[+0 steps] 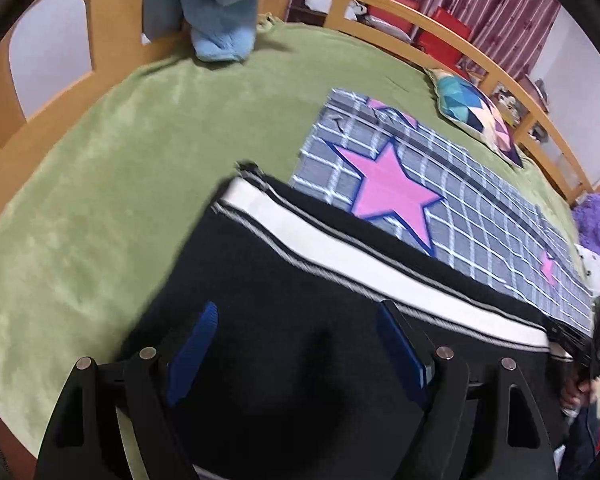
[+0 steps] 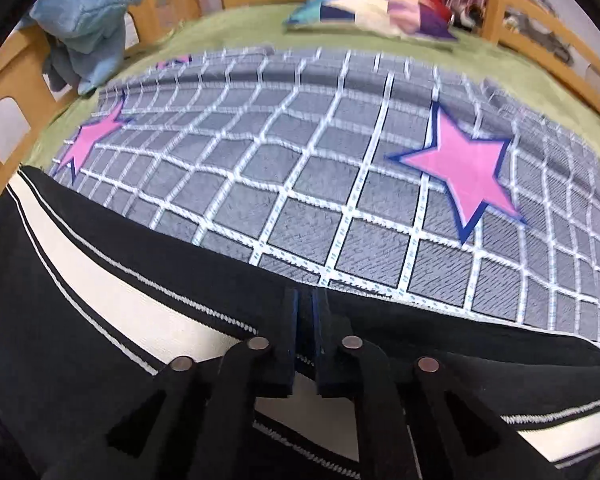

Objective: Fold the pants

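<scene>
Black pants with a white stripe lie on the grey star blanket. Right gripper is pinched on their edge, while the left gripper hangs spread above them. One-sided pulling could skew the fold.

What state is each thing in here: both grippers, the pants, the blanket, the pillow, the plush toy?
left gripper: open, over the black pants.
right gripper: shut on the pants' edge.
black pants: spread flat, partly over the blanket.
grid blanket: flat on the bed.
pillow: lying by the rail.
blue plush toy: leaning on the rail.
</scene>
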Available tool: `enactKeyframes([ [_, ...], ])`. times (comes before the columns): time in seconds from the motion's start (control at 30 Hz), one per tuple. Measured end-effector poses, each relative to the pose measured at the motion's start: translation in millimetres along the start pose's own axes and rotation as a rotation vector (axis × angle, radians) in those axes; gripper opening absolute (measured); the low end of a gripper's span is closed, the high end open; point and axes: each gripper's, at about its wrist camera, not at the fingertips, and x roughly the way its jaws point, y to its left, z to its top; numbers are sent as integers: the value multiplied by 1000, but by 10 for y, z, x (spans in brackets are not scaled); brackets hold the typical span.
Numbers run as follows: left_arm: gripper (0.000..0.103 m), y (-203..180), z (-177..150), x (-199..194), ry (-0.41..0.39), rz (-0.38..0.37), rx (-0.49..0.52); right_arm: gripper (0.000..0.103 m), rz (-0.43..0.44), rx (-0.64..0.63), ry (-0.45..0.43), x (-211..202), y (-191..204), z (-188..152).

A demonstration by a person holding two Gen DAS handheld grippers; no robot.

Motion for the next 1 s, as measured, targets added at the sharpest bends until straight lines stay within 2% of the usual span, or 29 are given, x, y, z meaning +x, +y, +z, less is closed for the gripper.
enactKeyframes([
  [0.03,80,11,51,33,-3,14,5,21,-1,9,-5,-78,-6,-9],
  [0.17,80,31,302,223,-17,33,14,29,-23,63,-51,-407,-65,-145],
  [0.23,80,31,434,338,-34,60,25,38,-51,83,-71,-613,-86,-274],
  [0.3,78,59,563,510,-27,110,13,39,-86,111,-95,-825,-132,-425],
  [0.33,78,85,618,597,-17,108,-3,42,-93,137,-107,-946,-175,-532],
  [0.37,72,110,663,682,-9,87,-26,42,-104,157,-107,-988,-198,-592],
  [0.4,47,123,680,744,2,59,-41,42,-124,184,-105,-1056,-256,-690],
  [0.43,33,123,698,820,27,44,-41,42,-135,200,-105,-1082,-297,-749],
  [0.47,22,113,703,861,43,35,-25,42,-155,227,-105,-1122,-359,-835],
  [0.5,20,134,705,863,37,20,-23,42,-177,254,-103,-1152,-433,-907],
  [0.6,19,332,724,705,-38,4,-92,42,-221,307,-96,-1210,-625,-1060],
  [0.67,20,431,707,714,-34,-8,-133,42,-245,333,-105,-1264,-763,-1102],
  [0.73,24,416,659,798,-8,26,-130,43,-240,334,-116,-1276,-859,-1052],
  [0.77,32,384,643,813,-3,54,-117,45,-235,328,-124,-1271,-889,-1017],
  [0.83,43,297,633,763,4,116,-89,59,-218,284,-135,-1192,-934,-864],
  [0.87,57,260,632,725,7,144,-79,61,-209,252,-135,-1132,-955,-788],
  [0.9,65,222,622,660,-3,152,-64,63,-203,231,-131,-1081,-948,-730],
  [0.97,66,132,578,533,-30,138,-29,66,-163,159,-105,-889,-958,-549],
  [1.0,67,98,566,486,-33,134,-13,72,-146,128,-90,-801,-961,-485],
])
